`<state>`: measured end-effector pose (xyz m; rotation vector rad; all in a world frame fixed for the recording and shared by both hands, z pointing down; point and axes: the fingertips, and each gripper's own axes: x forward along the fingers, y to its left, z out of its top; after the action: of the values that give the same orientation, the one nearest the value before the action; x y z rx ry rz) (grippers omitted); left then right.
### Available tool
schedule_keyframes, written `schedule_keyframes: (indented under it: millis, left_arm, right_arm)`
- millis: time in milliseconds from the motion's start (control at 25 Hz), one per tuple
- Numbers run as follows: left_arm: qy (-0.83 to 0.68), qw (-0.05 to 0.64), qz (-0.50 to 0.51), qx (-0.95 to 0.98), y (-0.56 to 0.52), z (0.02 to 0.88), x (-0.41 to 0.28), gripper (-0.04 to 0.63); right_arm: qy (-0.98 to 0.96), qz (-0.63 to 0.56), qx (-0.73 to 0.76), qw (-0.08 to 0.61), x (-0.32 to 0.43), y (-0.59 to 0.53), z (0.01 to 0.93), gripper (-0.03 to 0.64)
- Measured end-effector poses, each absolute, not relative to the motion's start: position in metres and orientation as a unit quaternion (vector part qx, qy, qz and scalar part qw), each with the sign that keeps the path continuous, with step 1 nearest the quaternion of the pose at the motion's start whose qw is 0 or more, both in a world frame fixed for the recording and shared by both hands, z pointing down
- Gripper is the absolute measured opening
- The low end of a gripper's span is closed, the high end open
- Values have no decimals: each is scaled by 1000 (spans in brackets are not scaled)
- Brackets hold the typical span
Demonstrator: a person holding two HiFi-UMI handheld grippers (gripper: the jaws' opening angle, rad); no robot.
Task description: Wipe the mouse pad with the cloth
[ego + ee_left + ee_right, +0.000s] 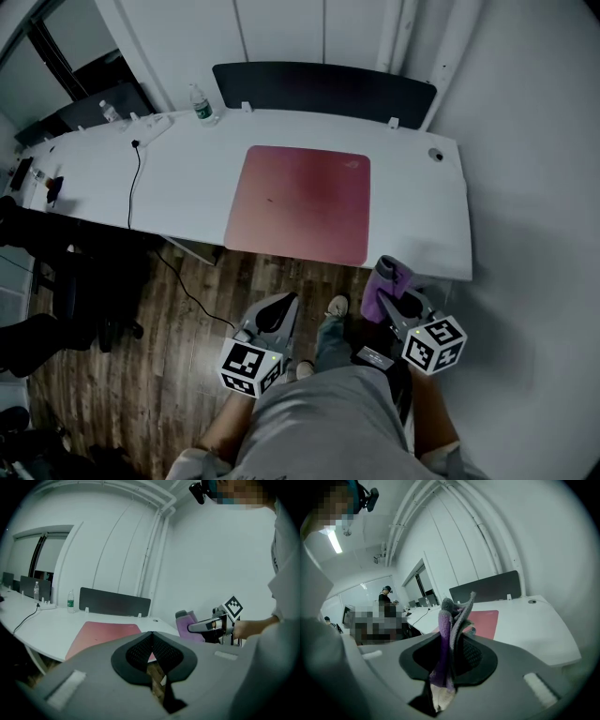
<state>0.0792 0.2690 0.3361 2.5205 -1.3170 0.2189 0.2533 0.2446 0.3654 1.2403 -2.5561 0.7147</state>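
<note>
Squarely in the middle of the white desk (417, 211) lies the pink mouse pad (300, 202), flat, its near edge right at the desk's front lip. That is probably the main risk: a wiping stroke pulled toward the person could drag the pad over the lip, since nothing pins it. The purple cloth (449, 634) is pinched upright between the jaws of the right gripper (451, 654) as a narrow bunched fold, so I judge only a small ridge would meet the pad, and a firm rub could tug it loose. The left gripper (151, 645) has its jaws pressed together on nothing. Both grippers hang below desk level, well short of the pad. The water bottle (200, 103) and cable (134, 183) sit far off, unlikely trouble.
</note>
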Motion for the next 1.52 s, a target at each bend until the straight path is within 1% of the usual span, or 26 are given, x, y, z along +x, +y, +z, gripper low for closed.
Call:
schedule_keyframes:
  millis: [360,680,800,1120,1520]
  left_arm:
    - [-479,143,83,862,150,330,67,20]
    - [-499,154,75,850,66,328,71,20]
    - [-503,159,73,847,46,327,75,20]
    - [-491,144,87,855,8,317,86,20]
    - [-431,145,107,884,-48,331,80,20]
  right_arm:
    - [-863,253,419,124,264,107,367,91]
    - [-870,257,397,140,270,36,365,91]
    - [-871,259,390,150,274,20,370,91]
    - [-857,278,404,154,283,-7,377,91]
    - [-820,307,447,182,278,-44,393,91]
